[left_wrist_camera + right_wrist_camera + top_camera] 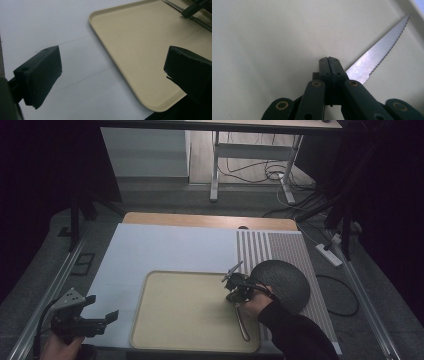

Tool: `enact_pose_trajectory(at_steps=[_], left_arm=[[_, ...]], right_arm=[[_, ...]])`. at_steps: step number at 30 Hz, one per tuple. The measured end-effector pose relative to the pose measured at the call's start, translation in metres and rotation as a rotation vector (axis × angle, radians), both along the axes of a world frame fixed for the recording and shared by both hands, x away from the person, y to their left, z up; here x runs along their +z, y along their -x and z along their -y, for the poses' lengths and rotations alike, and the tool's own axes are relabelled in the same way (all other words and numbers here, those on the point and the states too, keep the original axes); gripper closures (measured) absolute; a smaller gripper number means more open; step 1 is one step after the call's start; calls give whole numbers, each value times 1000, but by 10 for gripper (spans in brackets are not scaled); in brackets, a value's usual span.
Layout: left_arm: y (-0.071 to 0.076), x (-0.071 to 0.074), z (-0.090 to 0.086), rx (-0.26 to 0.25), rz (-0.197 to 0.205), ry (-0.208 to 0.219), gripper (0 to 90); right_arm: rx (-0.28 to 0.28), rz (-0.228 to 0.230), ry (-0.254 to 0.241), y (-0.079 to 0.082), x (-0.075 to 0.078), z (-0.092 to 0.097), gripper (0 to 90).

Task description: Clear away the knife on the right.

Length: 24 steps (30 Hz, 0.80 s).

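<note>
A beige tray (185, 310) lies on a white mat at the table's front. A serrated knife (242, 322) rests on the tray near its right edge, blade (377, 57) pointing at the rim. My right gripper (235, 292) hangs over the tray's right part with its jaws pressed together (329, 60). The blade runs out from behind them, and I cannot tell whether they touch it. My left gripper (102, 307) is open over the mat, left of the tray's front corner (160, 105), with nothing between its fingers (42, 72).
A dark round woven mat (285, 282) lies on a striped placemat (280, 247) just right of the tray. The white mat (165, 250) covers the table's left and middle. Desk legs, cables and a power strip (329, 254) stand on the floor beyond.
</note>
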State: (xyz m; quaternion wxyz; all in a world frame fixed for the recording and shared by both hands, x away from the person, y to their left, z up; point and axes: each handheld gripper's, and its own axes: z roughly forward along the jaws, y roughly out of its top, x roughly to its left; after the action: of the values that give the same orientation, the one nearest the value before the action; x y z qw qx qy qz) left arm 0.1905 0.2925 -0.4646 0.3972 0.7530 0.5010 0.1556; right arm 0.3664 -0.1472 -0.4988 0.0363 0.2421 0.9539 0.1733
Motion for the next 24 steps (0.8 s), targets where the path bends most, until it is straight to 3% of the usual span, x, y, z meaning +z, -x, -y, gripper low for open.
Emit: enact_pose_trajectory(at_steps=[14,24], left_arm=[[0,0,0,-3,2,0,26],[0,0,0,-6,3,3,26]], right_arm=[[-81,-24,5,-2,3,36,900],[-99,-40,6,-1,4,44,900]])
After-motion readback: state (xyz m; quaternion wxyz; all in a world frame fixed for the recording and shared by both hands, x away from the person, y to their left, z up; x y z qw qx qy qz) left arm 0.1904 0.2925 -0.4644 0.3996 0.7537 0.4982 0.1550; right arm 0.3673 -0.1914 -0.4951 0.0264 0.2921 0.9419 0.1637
